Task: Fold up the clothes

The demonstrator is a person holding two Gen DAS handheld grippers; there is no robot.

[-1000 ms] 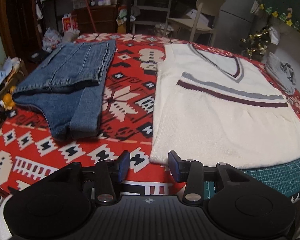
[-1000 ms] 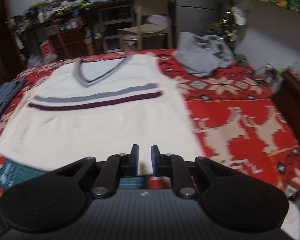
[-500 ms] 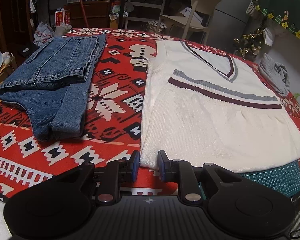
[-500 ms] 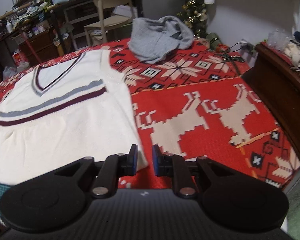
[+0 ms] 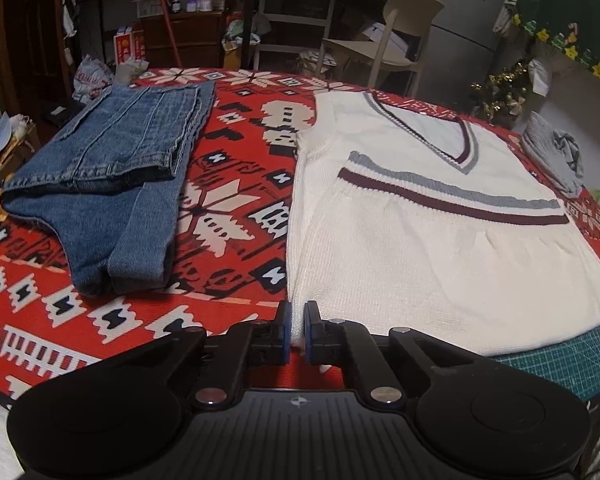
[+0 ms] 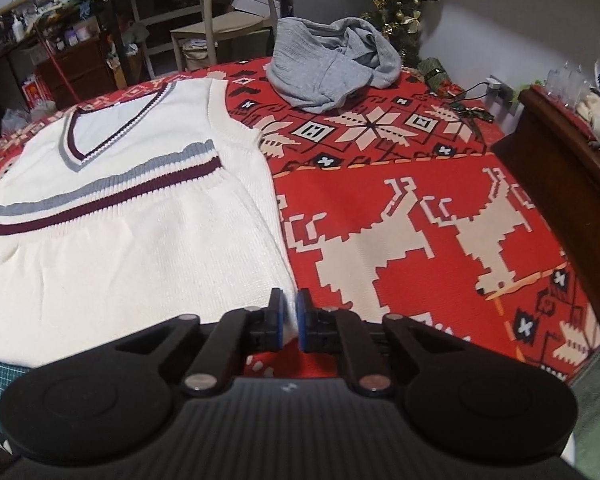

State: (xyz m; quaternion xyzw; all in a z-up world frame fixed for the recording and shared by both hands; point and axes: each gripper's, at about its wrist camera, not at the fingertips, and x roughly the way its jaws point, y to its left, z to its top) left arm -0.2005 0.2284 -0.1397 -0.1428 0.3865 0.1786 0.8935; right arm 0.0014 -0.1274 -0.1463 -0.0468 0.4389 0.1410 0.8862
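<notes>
A white knit vest (image 5: pixel 440 248) with grey and maroon stripes lies flat, front up, on a table covered by a red patterned cloth (image 5: pixel 236 208). The left gripper (image 5: pixel 296 330) sits at the vest's near left hem corner, its jaws closing to a narrow gap with a fold of white knit pinched between the blue pads. The right gripper (image 6: pixel 289 322) is at the near right hem corner; its jaws are closing too, with the vest's edge (image 6: pixel 140 240) caught between the pads. How much cloth each gripper has taken is hidden by the black finger bodies, and the hem's very corners cannot be seen.

Folded jeans (image 5: pixel 112 192) lie to the left of the vest, well apart from it; their far left edge runs into the dark rim of the view. A crumpled grey garment (image 6: pixel 332 64) sits at the far right of the table, beyond the vest's shoulder and apart from it. A green cutting mat (image 5: pixel 556 364) peeks out under the vest's near hem, mostly covered. The hands holding the grippers are out of view. The shelves and chair (image 5: pixel 384 44) behind are cluttered and hard to make out in detail.
</notes>
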